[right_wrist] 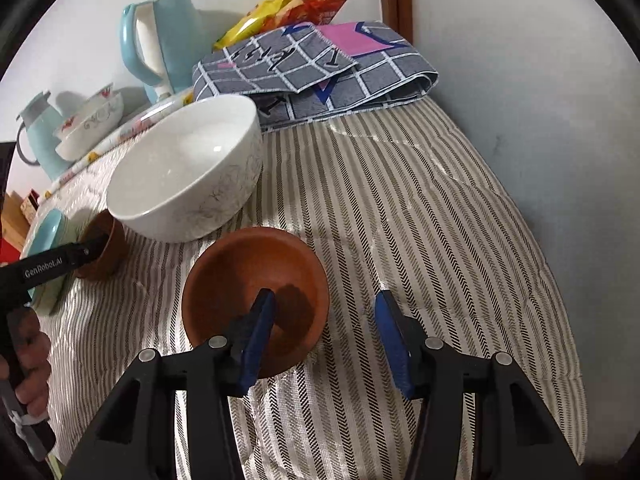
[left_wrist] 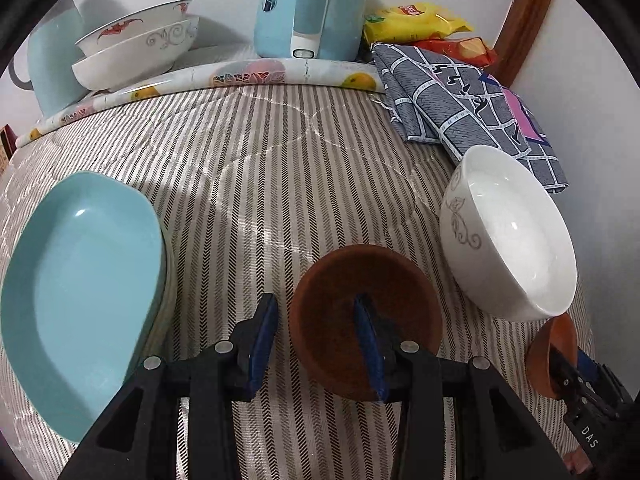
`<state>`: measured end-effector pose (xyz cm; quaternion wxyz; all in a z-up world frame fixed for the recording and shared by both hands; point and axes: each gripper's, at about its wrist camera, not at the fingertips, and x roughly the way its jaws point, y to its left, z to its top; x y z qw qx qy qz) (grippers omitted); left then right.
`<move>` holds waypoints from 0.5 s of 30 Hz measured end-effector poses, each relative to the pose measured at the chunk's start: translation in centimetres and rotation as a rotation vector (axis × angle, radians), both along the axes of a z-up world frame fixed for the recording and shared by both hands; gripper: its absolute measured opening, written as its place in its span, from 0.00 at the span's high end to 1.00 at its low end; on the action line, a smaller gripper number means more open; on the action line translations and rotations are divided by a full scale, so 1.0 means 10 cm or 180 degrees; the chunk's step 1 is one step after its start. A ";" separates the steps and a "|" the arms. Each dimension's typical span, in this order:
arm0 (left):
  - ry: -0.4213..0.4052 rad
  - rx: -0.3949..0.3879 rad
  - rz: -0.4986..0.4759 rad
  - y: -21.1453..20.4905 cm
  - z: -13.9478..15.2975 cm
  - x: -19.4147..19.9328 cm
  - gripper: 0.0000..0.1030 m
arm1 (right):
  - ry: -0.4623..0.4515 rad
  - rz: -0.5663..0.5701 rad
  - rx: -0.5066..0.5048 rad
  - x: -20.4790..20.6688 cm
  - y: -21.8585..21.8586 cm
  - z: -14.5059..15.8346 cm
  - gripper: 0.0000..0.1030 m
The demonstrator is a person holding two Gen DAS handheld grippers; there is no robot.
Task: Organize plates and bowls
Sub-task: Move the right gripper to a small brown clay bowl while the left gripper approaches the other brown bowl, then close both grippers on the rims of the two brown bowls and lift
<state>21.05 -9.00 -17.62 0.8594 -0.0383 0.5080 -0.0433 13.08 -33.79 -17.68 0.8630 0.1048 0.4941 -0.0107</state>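
Two small brown bowls stand on the striped cloth. My left gripper (left_wrist: 316,344) is open; its right finger is inside the left brown bowl (left_wrist: 360,288) and its left finger outside the rim. My right gripper (right_wrist: 326,336) is open; its left finger is inside the right brown bowl (right_wrist: 248,268), its right finger over bare cloth. A big white bowl (left_wrist: 516,240) stands just behind both; it also shows in the right wrist view (right_wrist: 176,176). A light blue plate (left_wrist: 80,296) lies at the left. Two stacked patterned bowls (left_wrist: 136,48) stand at the back left.
A blue kettle (left_wrist: 312,8) and a blue jug (left_wrist: 52,60) stand at the back on a fruit-print mat (left_wrist: 256,74). A folded grey checked cloth (left_wrist: 460,96) and snack packets (left_wrist: 416,20) lie at the back right, by the wall.
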 end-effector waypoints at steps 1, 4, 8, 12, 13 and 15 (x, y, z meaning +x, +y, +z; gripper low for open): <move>-0.0016 -0.0005 0.0003 0.00 0.00 0.00 0.63 | -0.0010 -0.0006 -0.0004 0.00 0.00 0.00 0.49; -0.0047 -0.0045 0.0015 0.01 -0.01 0.00 0.60 | -0.0057 -0.0035 -0.0019 -0.01 0.02 -0.01 0.49; -0.0042 0.0044 -0.0099 -0.05 -0.02 0.00 0.54 | -0.0038 -0.0053 0.0013 0.00 0.00 -0.01 0.49; -0.0027 0.0026 -0.0095 -0.05 -0.02 0.01 0.53 | -0.0068 -0.0031 -0.0015 0.00 0.01 -0.01 0.50; -0.0025 0.0031 -0.0090 -0.05 -0.01 0.01 0.53 | -0.0070 -0.0027 -0.0019 0.00 0.01 -0.01 0.54; -0.0021 0.0061 -0.0099 -0.06 -0.01 0.01 0.53 | -0.0073 0.0003 0.0023 0.00 0.03 0.00 0.65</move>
